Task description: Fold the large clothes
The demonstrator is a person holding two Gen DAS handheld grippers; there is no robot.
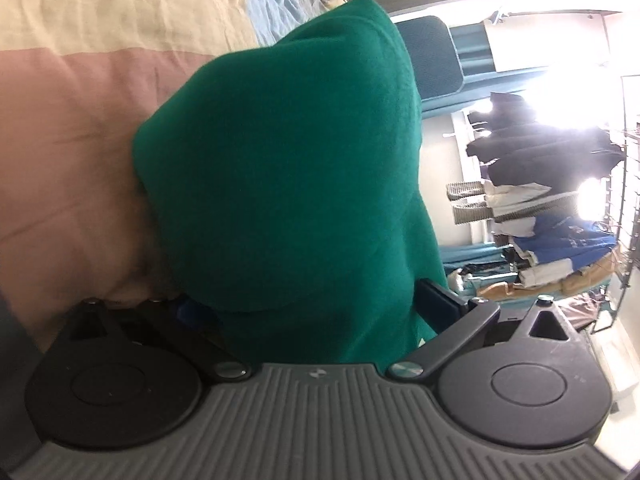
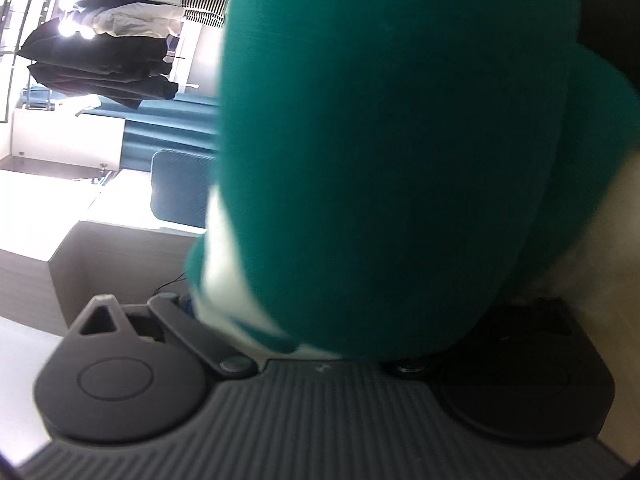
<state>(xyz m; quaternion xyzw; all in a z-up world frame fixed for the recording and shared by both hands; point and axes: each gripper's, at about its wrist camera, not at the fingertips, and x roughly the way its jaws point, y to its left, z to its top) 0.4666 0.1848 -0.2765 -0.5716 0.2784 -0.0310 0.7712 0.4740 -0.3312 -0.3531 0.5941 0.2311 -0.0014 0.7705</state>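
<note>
Green fleece garment (image 1: 280,168), bunched, soft matte folds, on bedding (image 1: 72,152)

Green garment (image 2: 380,160) blurred, perhaps in motion; it hides both grippers' jaws.

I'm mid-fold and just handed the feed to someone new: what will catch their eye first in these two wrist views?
The green garment fills the middle of both wrist views, bunched right in front of each gripper. In the left view it lies on a pink and cream bedspread. Behind it, a rack of hanging clothes stands against glaring window light.
</note>
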